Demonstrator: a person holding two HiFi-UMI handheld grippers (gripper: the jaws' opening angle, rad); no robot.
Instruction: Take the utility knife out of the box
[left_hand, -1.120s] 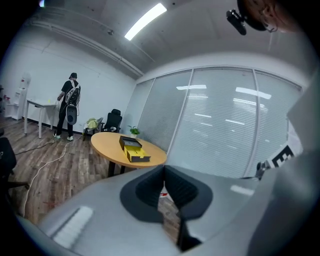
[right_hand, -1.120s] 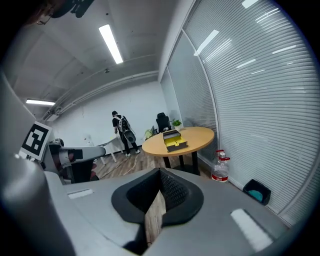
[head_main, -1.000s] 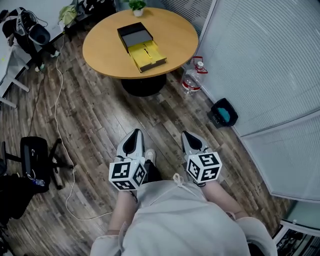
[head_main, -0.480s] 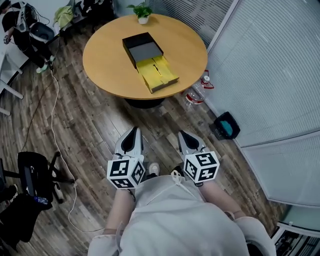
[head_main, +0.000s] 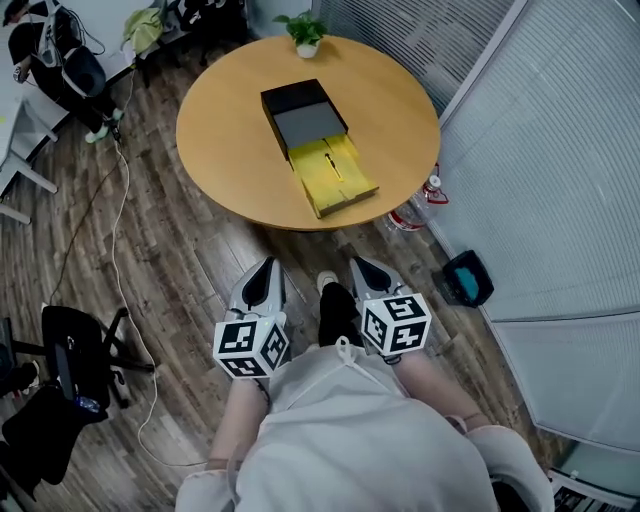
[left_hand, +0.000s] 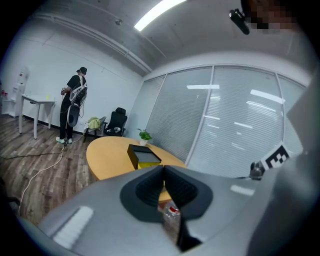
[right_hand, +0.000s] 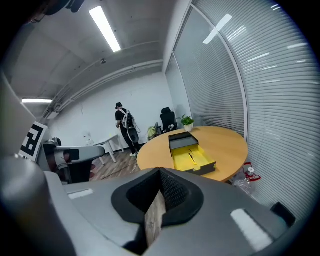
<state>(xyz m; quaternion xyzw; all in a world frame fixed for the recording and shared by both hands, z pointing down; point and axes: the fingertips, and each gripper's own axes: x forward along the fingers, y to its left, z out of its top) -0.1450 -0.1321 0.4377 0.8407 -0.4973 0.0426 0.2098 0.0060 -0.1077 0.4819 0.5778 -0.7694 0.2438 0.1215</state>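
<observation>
A black box (head_main: 303, 112) lies on a round wooden table (head_main: 230, 140), and its yellow drawer (head_main: 335, 175) is slid out toward me. A thin dark utility knife (head_main: 331, 162) lies in the drawer, also visible in the right gripper view as the knife (right_hand: 191, 158). My left gripper (head_main: 268, 268) and right gripper (head_main: 358, 265) hover over the floor, side by side, short of the table's near edge. Both are shut with nothing between the jaws. The left gripper (left_hand: 163, 167) and the right gripper (right_hand: 160, 172) point toward the table.
A large water bottle (head_main: 415, 212) stands under the table's right edge, and a small bin (head_main: 465, 278) sits by the glass wall with blinds (head_main: 560, 180). A potted plant (head_main: 305, 30) stands at the table's far edge. A black chair (head_main: 70, 350), a floor cable (head_main: 125, 260) and a person (head_main: 55, 55) are on the left.
The table and box have come nearer and lower in the head view. Both shut grippers have advanced together toward the table, keeping their spacing.
</observation>
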